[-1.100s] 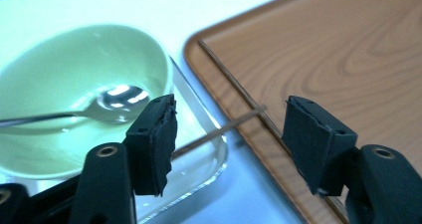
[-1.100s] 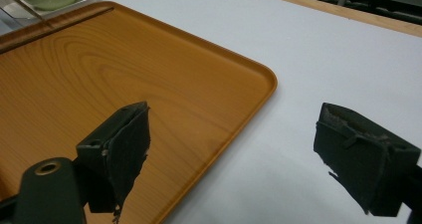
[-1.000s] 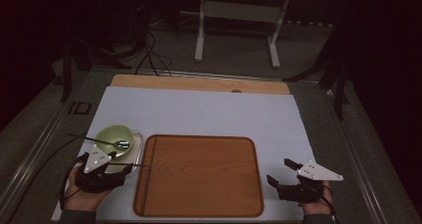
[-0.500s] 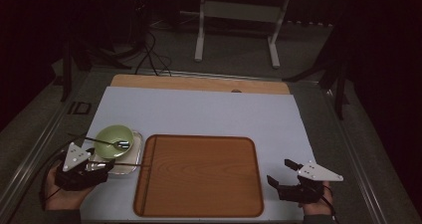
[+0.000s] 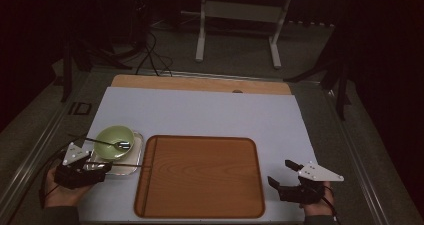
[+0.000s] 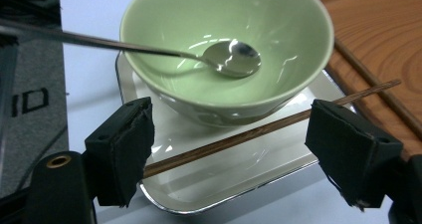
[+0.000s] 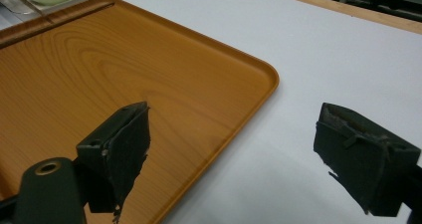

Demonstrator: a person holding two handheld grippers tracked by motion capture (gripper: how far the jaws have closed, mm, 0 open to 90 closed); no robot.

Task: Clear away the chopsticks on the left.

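Observation:
A pale green bowl (image 5: pixel 111 137) (image 6: pixel 278 30) stands on a small metal tray (image 5: pixel 134 169) (image 6: pixel 224 186) at the front left of the table. A metal spoon (image 5: pixel 121 145) (image 6: pixel 234 58) rests in the bowl with its handle out to the left. A thin brown chopstick (image 5: pixel 131 165) (image 6: pixel 239 138) lies across the metal tray, its tip over the wooden tray (image 5: pixel 200 177) (image 7: pixel 99 74). My left gripper (image 5: pixel 101 166) (image 6: pixel 234 152) is open just left of the metal tray. Its jaws have just been opening, and the chopstick runs across the gap untouched. My right gripper (image 5: pixel 281 173) (image 7: pixel 229 154) is open and holds nothing beside the wooden tray's right edge.
A white mat (image 5: pixel 200 112) covers the table, with a wooden strip (image 5: pixel 200 83) along its far edge. Beyond the table a dark floor holds cables and a white stand (image 5: pixel 237 15). A grey strip (image 5: pixel 37 150) borders the mat on the left.
My left gripper has drawn back to the left, away from the bowl and metal tray, leaving the chopstick lying there. The right gripper has stayed put.

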